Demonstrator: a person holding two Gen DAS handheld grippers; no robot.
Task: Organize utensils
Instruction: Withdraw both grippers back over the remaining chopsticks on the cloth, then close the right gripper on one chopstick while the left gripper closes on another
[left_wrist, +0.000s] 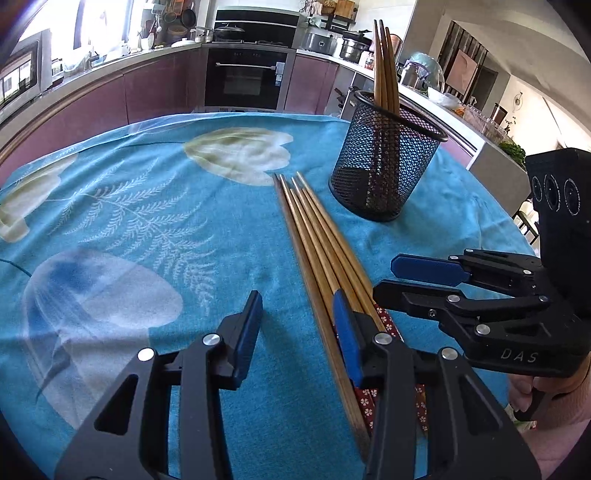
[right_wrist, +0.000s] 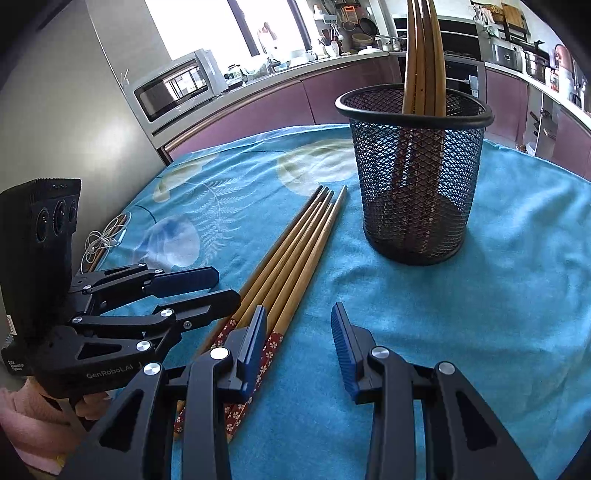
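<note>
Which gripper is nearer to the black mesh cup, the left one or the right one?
Right. The right gripper faces the mesh cup across bare cloth; the left gripper sits farther away, on the other side of the loose chopsticks.

room: kitchen; oven (left_wrist: 245, 79); microwave (right_wrist: 177, 86); bright window (right_wrist: 207, 26); purple cabinets (left_wrist: 155, 88)

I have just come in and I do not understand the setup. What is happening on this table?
A person is sorting chopsticks with a hand-held gripper in each hand. Some chopsticks already stand in the black mesh holder. A loose bundle of chopsticks lies on the blue tablecloth beside it. The left hand-held gripper and the right hand-held gripper are both low over the decorated ends of the bundle, jaws open, holding nothing.
</note>
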